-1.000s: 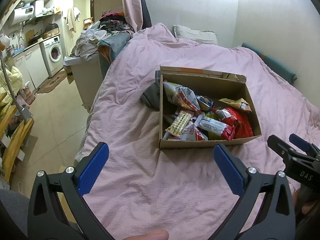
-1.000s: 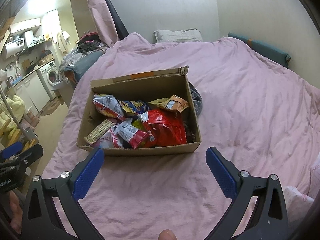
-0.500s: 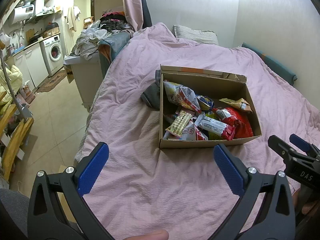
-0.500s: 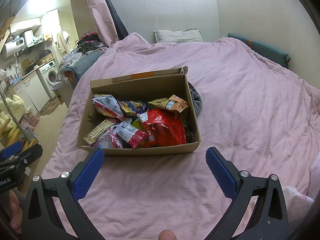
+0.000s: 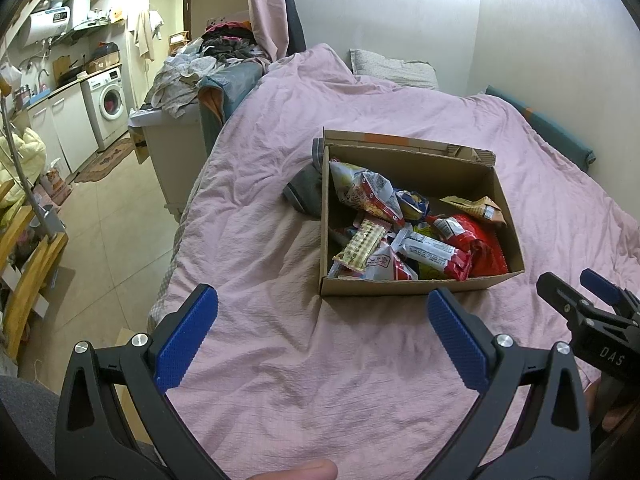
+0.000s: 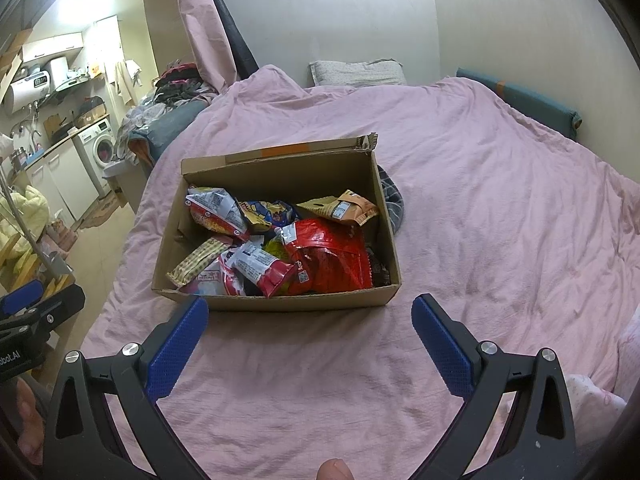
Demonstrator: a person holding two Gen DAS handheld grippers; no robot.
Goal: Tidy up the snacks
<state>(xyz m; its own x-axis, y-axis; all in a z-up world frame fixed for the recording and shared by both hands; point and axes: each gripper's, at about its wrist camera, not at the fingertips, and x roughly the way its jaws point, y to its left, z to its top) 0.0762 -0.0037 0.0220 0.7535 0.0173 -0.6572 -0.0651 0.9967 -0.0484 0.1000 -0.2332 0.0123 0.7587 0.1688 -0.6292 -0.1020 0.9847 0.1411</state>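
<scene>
- Left gripper [image 5: 322, 338]: hovering above pink bedcover [image 5: 280, 360], fingers spread wide, gripping nothing.
- Right gripper [image 6: 310, 342]: likewise spread, empty.
- Cardboard box [image 6: 304, 302] of snack packets [image 6: 328, 260]: lying just ahead of both, untouched.

Beyond the blue-padded black fingers [image 6: 176, 348], a brown cardboard box [image 6: 304, 302] sits on the pink bedspread [image 6: 500, 208]. Inside it lie a glossy red bag [image 6: 332, 260], a yellow checked packet [image 6: 196, 260] and an orange pouch [image 6: 344, 208].

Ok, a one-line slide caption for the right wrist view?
Open right gripper poised before a cardboard box of mixed snack packets on a pink bedspread, nothing grasped.
</scene>
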